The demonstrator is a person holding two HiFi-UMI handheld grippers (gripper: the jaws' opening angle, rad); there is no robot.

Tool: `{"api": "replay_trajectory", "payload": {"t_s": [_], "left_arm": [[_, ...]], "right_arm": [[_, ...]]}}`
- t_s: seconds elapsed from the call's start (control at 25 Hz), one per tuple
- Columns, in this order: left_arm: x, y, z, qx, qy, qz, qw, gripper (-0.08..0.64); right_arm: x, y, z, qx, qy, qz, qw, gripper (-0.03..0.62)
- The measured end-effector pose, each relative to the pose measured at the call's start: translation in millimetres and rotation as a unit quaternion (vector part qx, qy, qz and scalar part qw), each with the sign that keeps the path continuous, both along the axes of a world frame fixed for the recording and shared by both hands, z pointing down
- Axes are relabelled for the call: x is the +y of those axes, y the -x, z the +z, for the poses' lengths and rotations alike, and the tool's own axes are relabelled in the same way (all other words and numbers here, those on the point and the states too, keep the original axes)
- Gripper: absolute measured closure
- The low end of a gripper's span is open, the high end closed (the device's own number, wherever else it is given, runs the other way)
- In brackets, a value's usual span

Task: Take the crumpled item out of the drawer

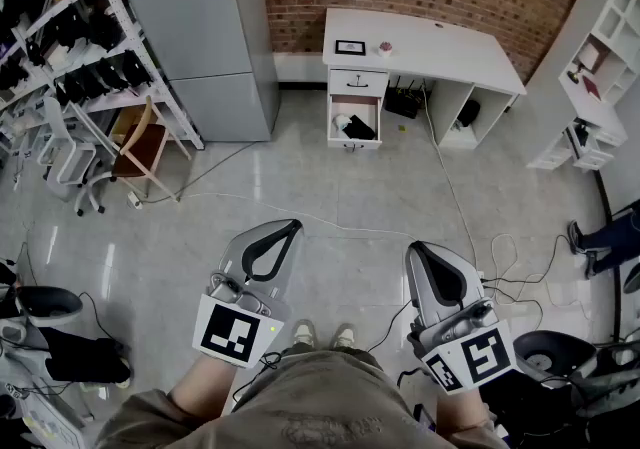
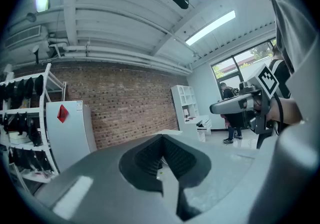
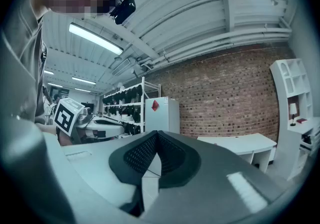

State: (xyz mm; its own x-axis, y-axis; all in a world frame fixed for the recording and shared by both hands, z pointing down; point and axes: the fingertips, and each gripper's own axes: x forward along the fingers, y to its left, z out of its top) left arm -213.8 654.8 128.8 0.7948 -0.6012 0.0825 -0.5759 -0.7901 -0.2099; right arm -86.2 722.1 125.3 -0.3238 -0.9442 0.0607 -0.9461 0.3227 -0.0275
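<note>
The left gripper and right gripper are sitting closed and empty, well apart from the crumpled item lying in the open drawer. Trailing floor cables are likely risking a trip.

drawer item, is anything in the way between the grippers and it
Nothing standing. Only bare floor, crossed by a thin cable, lies between the left gripper, the right gripper and the open drawer; the crumpled item sits uncovered at its left.

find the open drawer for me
Head view, top centre: the drawer hangs open under the left end of the white desk, right of the grey fridge.
</note>
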Motion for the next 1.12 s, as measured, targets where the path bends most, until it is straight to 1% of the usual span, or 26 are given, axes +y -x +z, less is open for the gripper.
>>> {"api": "replay_trajectory", "payload": {"t_s": [0.12, 0.28, 0.6, 0.96, 1.0, 1.08, 1.12], "left_arm": [[5, -4, 1, 0.000, 0.002, 0.001, 1.0000, 0.560], [6, -9, 1, 0.000, 0.003, 0.001, 1.0000, 0.560], [8, -25, 6, -0.006, 0.004, 0.000, 1.0000, 0.560], [17, -56, 10, -0.009, 0.006, -0.015, 0.9998, 0.560], [19, -59, 12, -0.009, 0.006, -0.017, 0.9998, 0.560], [19, -64, 16, -0.011, 0.007, -0.019, 0.9997, 0.560], [19, -67, 18, -0.012, 0.006, -0.019, 0.9997, 0.560]], "right_arm": [[4, -4, -2, -0.019, -0.003, 0.002, 1.000, 0.565], [5, -11, -3, -0.030, -0.005, 0.005, 1.000, 0.565], [8, -24, -1, -0.033, -0.014, 0.000, 0.999, 0.565], [18, -63, 6, -0.030, -0.009, -0.005, 1.000, 0.563], [19, -67, 8, -0.033, -0.008, -0.003, 0.999, 0.551], [18, -77, 11, -0.040, -0.009, 0.004, 0.999, 0.434], [17, -81, 12, -0.043, -0.011, 0.009, 0.999, 0.397]]}}
